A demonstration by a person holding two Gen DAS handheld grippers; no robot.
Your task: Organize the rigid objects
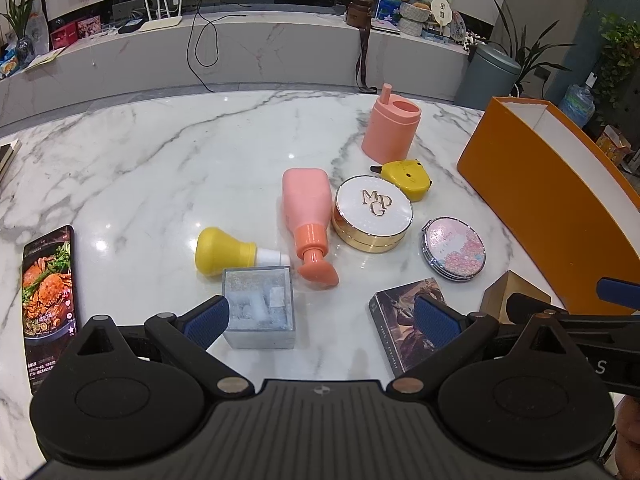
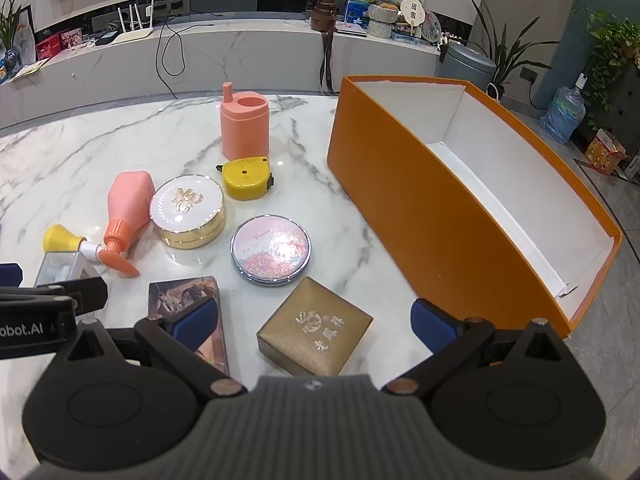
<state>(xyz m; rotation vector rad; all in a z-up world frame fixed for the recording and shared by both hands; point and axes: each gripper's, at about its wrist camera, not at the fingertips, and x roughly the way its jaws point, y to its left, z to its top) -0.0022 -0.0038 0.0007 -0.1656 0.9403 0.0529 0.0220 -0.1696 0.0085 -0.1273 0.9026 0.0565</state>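
Note:
On the marble table (image 1: pixel 140 152) lie a clear grey cube (image 1: pixel 260 306), a yellow bottle (image 1: pixel 224 251), a pink pump bottle (image 1: pixel 306 210), a gold compact (image 1: pixel 373 213), a pink round mirror (image 1: pixel 453 248), a yellow tape measure (image 1: pixel 405 179), an upright pink container (image 1: pixel 391 125), a dark card box (image 1: pixel 400 328) and a gold gift box (image 2: pixel 316 326). My left gripper (image 1: pixel 322 320) is open, its fingers flanking the gap between cube and card box. My right gripper (image 2: pixel 316 324) is open around the gold gift box. The orange box (image 2: pixel 452 216) stands empty at the right.
A phone (image 1: pixel 48 300) showing a food picture lies at the table's left edge. Behind the table runs a marble counter (image 1: pixel 240 52) with a router, cables and ornaments. A grey bin (image 1: pixel 486 76) and plants stand at the back right.

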